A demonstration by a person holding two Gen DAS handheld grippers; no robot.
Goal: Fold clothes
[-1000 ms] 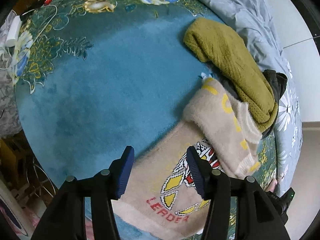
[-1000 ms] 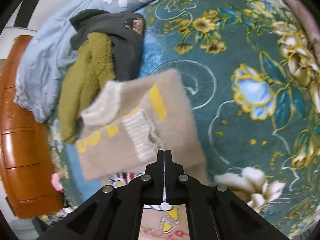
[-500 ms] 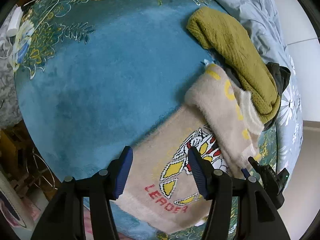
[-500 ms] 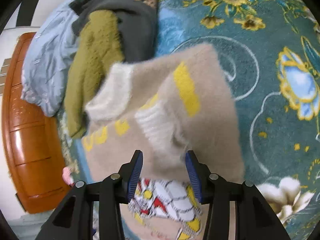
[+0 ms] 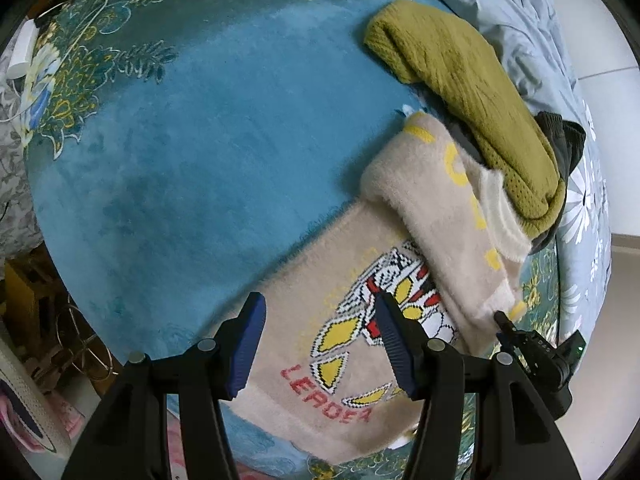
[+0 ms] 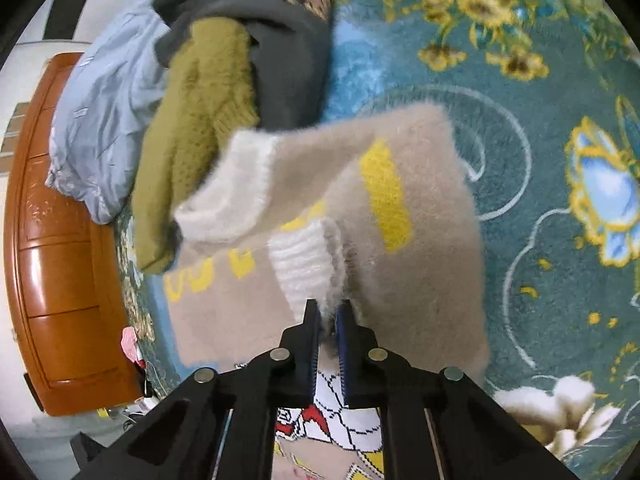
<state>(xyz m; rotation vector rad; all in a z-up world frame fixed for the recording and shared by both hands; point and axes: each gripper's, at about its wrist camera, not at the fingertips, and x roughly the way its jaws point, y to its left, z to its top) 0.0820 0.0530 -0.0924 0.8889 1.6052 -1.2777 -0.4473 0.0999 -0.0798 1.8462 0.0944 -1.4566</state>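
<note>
right wrist, claw [image 6: 329,316] hides sweater [image 6: 420,216] fold

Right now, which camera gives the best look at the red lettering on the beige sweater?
The left wrist view: the red lettering lies uncovered on the beige sweater, between the open left gripper. The right wrist view shows only a blurred trace at its bottom edge.

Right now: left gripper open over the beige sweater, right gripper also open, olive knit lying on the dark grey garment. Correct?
One error: the right gripper is not open. The right wrist view shows its fingers pinched on the beige sweater near its white cuff. The rest holds: left gripper open over it, olive knit on the dark grey garment.
</note>
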